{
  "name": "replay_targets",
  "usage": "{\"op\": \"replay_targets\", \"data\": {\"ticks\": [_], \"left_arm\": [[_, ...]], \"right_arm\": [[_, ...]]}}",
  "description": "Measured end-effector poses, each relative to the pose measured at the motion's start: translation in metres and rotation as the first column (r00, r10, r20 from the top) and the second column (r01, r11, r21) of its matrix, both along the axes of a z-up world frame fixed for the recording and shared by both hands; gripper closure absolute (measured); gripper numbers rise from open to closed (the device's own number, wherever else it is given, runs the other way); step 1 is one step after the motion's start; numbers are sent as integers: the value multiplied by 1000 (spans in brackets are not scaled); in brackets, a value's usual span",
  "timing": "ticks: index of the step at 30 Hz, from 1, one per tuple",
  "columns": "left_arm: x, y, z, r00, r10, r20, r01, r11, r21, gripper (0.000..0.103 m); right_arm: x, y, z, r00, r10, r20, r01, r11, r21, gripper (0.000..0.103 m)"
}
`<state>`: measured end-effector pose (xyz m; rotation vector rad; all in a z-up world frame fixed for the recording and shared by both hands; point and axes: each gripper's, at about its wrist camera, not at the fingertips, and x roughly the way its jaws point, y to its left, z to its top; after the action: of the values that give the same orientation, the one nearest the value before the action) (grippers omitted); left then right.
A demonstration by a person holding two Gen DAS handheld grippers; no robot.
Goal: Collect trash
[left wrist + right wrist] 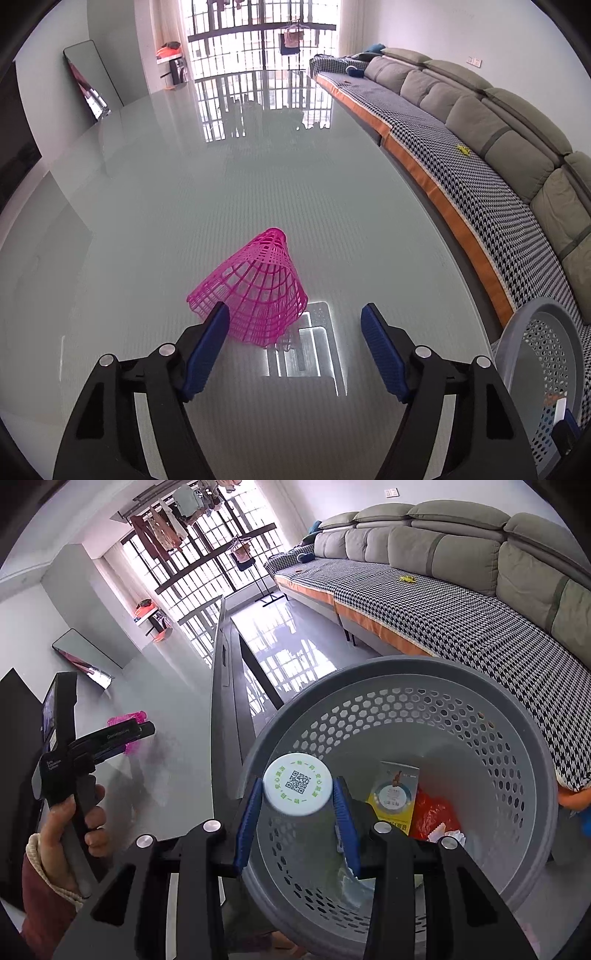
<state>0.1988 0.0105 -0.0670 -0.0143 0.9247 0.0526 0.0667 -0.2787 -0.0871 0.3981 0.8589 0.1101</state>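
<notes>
My right gripper [297, 805] is clamped on a white round lid [297, 789] with a green code printed on it, blue pads pressed to both edges, and I'm holding it right over the mouth of the grey perforated bin [491, 716]. Down inside the bin I can see a yellow packet [393, 797], a red wrapper [432, 814] and a scrap of white paper [452, 837] lying on the bottom. Over on my left side, the left gripper [295, 326] has its fingers spread wide, holding nothing, low above the glass table [147, 206]. A pink mesh cone [255, 284] lies tipped on its side on that table just ahead of the fingers, its wide rim nearest the left pad [207, 347], though I can't tell whether they touch. From the right camera I catch my left hand [70, 830] gripping the handle, with the pink cone poking out beyond its fingers. The bin sits off the table's edge, between table and sofa [461, 602].
</notes>
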Motion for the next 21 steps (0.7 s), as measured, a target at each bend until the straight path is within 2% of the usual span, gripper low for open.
{"op": "replay_targets", "data": {"ticks": [1, 3, 9, 16, 21], "left_arm": [[-3, 1, 2, 1000, -6, 4, 6, 1000, 3, 29], [-9, 5, 5, 1000, -8, 13, 8, 1000, 2, 20], [-22, 20, 14, 999, -18, 33, 18, 1000, 8, 12], [-12, 22, 17, 999, -37, 30, 37, 999, 0, 8], [-2, 13, 8, 997, -70, 13, 70, 997, 38, 6]], "right_arm": [[0, 0, 0, 1000, 1, 1, -1, 1000, 0, 65], [1, 1, 0, 1000, 2, 2, -2, 1000, -2, 65], [3, 3, -3, 1000, 8, 1, -8, 1000, -2, 65], [7, 5, -6, 1000, 17, -6, -17, 1000, -6, 65], [11, 3, -10, 1000, 17, -16, -17, 1000, -6, 65]]}}
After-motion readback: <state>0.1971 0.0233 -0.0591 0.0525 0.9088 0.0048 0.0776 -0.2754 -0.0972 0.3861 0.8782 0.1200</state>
